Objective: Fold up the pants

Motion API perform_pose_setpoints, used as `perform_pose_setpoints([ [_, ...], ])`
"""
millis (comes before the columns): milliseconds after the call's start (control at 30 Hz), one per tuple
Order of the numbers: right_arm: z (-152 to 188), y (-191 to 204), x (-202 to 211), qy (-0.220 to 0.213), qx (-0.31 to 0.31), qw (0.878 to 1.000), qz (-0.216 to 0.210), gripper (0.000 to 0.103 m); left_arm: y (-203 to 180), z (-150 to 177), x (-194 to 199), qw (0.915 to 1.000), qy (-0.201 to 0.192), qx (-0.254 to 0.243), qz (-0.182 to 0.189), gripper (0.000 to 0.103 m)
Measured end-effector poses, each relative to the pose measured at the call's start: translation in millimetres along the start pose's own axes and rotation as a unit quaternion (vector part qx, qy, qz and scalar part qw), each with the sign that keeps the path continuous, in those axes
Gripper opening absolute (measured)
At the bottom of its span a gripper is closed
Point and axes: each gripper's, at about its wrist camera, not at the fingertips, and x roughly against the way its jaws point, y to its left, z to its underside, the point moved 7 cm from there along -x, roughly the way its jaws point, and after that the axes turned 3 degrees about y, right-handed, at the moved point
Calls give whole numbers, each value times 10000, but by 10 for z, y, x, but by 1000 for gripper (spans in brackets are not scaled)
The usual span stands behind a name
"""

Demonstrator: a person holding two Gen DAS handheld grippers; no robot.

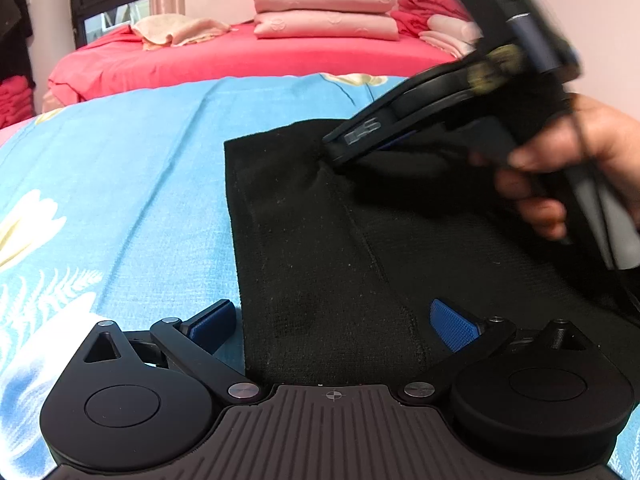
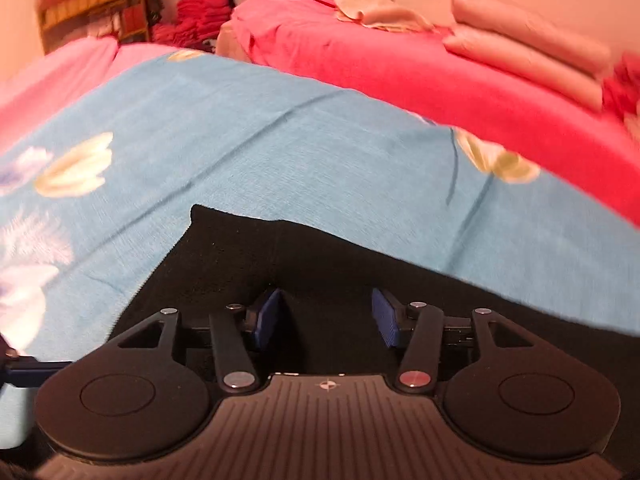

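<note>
Both claws gape empty, left claw and right claw, over black pants

Left of the folded black fabric pants, the blue flower-printed bedsheet lies flat and bare, open for passage. Right of the pants, the black right gripper and its hand block the way.

matt black knit pants w/ lint specks, on thin woven blue floral sheet.
</note>
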Motion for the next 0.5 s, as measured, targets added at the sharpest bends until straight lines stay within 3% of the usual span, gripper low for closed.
perform_pose_setpoints([
  [67, 65, -111, 132, -47, -196, 9998, -30, 67, -5, -3, 5, 10000, 7, -1, -7, 103],
  [300, 294, -555, 529, -123, -1016, 9947, -29, 68, 0, -48, 1, 9999, 139, 15, -44, 103],
  [500, 584, -932, 667, 149, -1107, 9918, 616, 79, 4, -139, 14, 9988, 485, -39, -70, 103],
])
